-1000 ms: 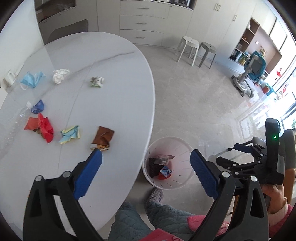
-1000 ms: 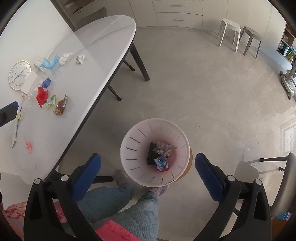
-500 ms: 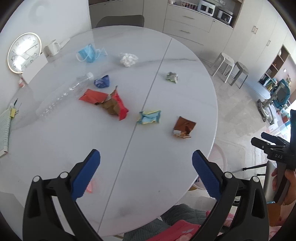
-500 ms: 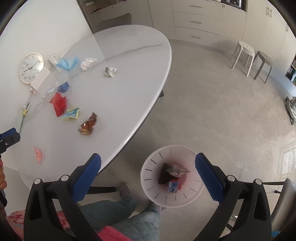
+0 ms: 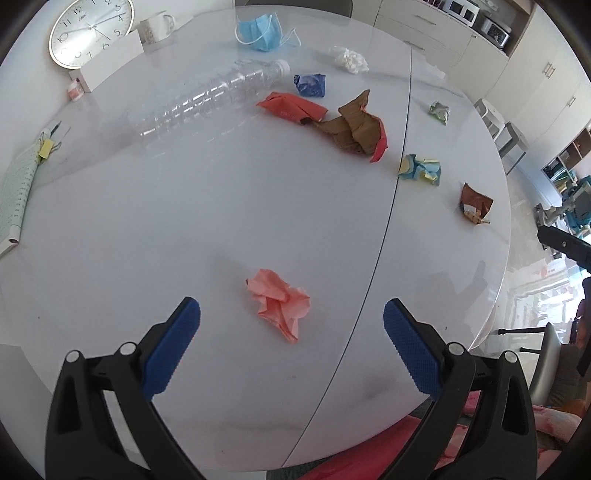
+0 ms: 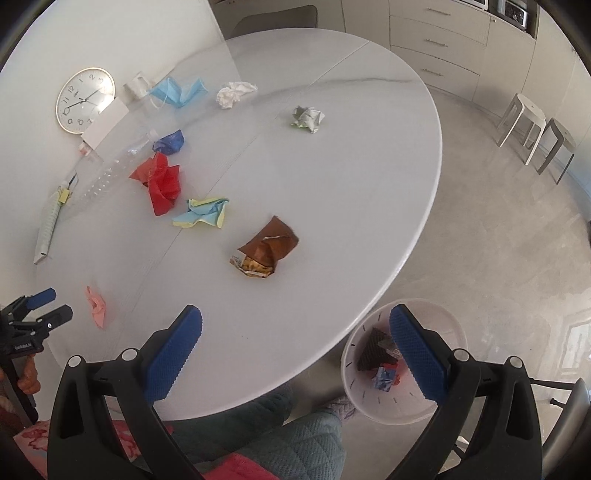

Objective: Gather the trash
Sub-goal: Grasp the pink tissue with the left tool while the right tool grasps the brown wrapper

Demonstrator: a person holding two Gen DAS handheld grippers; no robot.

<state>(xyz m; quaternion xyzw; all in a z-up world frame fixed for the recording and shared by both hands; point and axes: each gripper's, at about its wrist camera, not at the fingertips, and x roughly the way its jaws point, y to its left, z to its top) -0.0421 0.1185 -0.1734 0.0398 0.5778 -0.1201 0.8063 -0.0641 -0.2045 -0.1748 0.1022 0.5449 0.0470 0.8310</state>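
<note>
Litter is scattered over the white oval table. A crumpled pink paper lies just ahead of my left gripper, which is open and empty. The same pink paper shows at the left in the right wrist view. My right gripper hovers open over the table's near edge, empty. A brown wrapper lies in front of it. The white trash bin stands on the floor to the right, holding several scraps.
A red and brown wrapper, a clear bottle, a blue mask, blue-yellow paper, white tissue and grey-green wad lie farther back. A clock and notebook sit left. Stools stand far right.
Both grippers swung from above the bin toward the table. The left one has come in low over the table, and the pink paper now lies just ahead of its open jaws.
</note>
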